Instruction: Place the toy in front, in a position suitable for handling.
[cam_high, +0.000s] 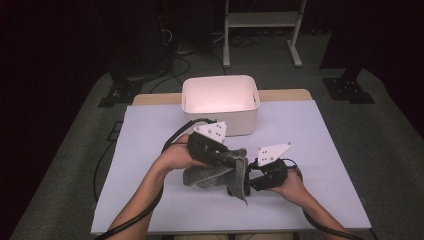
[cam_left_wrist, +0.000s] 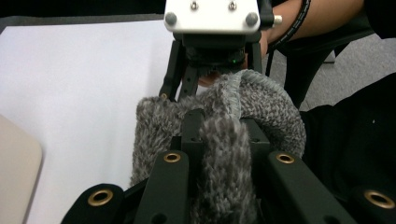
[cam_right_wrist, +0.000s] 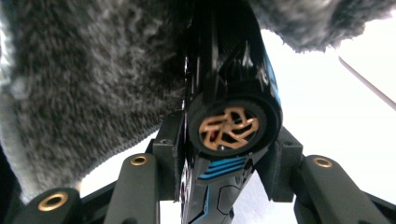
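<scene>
On the table (cam_high: 150, 200) lies a big white sheet, and the room around it is dark, with a grey floor and cables at the back. A white box (cam_high: 220, 102) sits at the far edge of the sheet, well apart from the hands.

Near the front middle, the left gripper (cam_high: 227, 159) pinches a fuzzy grey cloth (cam_high: 212, 175), with its jaws pressed on a fold of it. The cloth hangs and bunches between the two grippers, partly resting on the sheet.

Just to the right, the right gripper (cam_high: 252, 176) squeezes a black toy (cam_right_wrist: 231, 121) with blue stripes and a gold wheel. The toy's long side runs along the jaws, away from the hand. The grey cloth drapes over its far end and hides it.
</scene>
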